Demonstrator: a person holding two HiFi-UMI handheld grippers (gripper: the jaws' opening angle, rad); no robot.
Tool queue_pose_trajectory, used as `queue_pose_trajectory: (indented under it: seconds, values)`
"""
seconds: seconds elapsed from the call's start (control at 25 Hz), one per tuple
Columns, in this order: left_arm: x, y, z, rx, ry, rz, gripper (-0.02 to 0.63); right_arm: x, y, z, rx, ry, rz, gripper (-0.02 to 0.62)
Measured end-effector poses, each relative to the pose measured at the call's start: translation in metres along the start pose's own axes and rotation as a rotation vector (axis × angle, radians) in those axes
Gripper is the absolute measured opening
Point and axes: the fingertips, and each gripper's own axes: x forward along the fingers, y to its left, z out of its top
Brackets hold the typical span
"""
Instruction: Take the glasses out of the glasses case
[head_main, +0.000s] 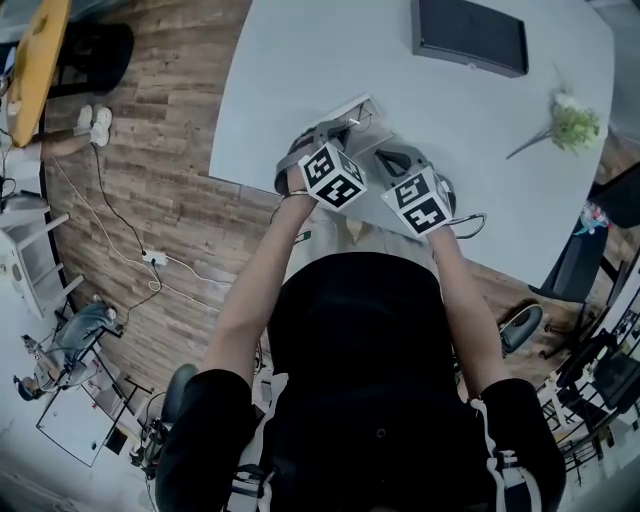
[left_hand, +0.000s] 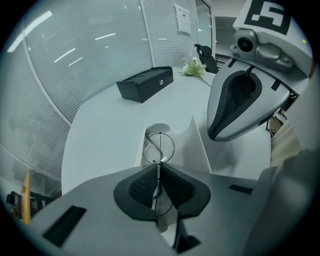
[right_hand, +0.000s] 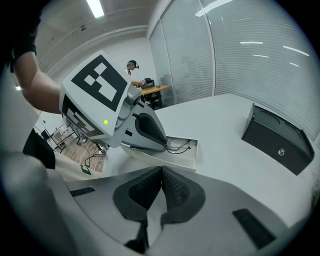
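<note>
The white glasses case (left_hand: 196, 146) lies open near the table's front edge (head_main: 345, 108), with its lid raised. Thin black wire glasses (left_hand: 159, 147) stand partly up out of it. My left gripper (left_hand: 159, 168) reaches down into the case and is shut on the wire frame, which runs between the pads. In the right gripper view the same gripper's tips (right_hand: 163, 145) sit inside the case (right_hand: 186, 159) beside the glasses (right_hand: 179, 146). My right gripper (right_hand: 161, 173) hovers just right of the case, shut, with nothing between its pads.
A black box (head_main: 468, 35) rests at the far side of the white table (head_main: 300, 60), and a small green flower sprig (head_main: 572, 125) lies at the right. The table's front edge runs just under both grippers. Wooden floor, cables and chairs lie beyond.
</note>
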Motion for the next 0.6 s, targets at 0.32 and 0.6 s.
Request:
queue_pose_trajectory:
  seconds: [0.32,0.6]
  values:
    - [-0.005,-0.003,0.003,0.03,0.006,0.016,0.031,-0.003,0.004,0.002,-0.024,-0.011,0.011,0.018]
    - [-0.027,-0.003,0.009,-0.014,-0.05,0.039,0.028,-0.014,0.006,0.011,-0.014,-0.058,-0.005,0.018]
